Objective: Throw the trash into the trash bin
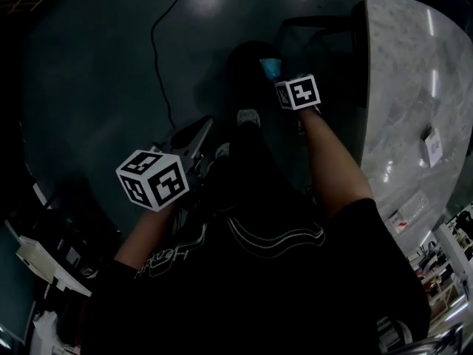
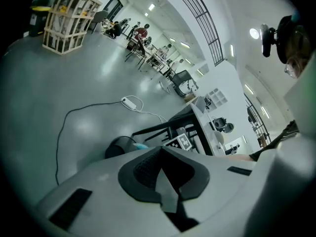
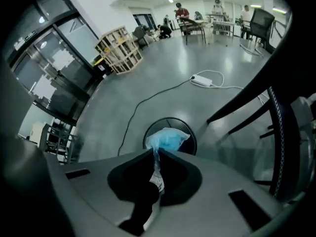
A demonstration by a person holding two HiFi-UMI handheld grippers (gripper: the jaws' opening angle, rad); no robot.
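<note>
Bin (image 3: 191,141) part-hidden by bag (image 3: 167,138), table (image 1: 403,72) cropped

Beyond the right fingers (image 3: 180,174) the trash bin (image 3: 190,138) is found open, with bare floor (image 3: 163,78) left of them, while their right is blocked by desk legs (image 3: 242,105).

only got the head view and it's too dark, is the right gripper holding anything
Observer: Yes. In the right gripper view, the right gripper is shut on the edge of a blue bag.
Operator: where's it aimed
Observer: That view looks along the jaws, and the bag shows right in front of the open mouth of the bin on the floor. It is not released yet.
Operator: and the other side
Observer: The left gripper is shut, with nothing between its jaws.
</note>
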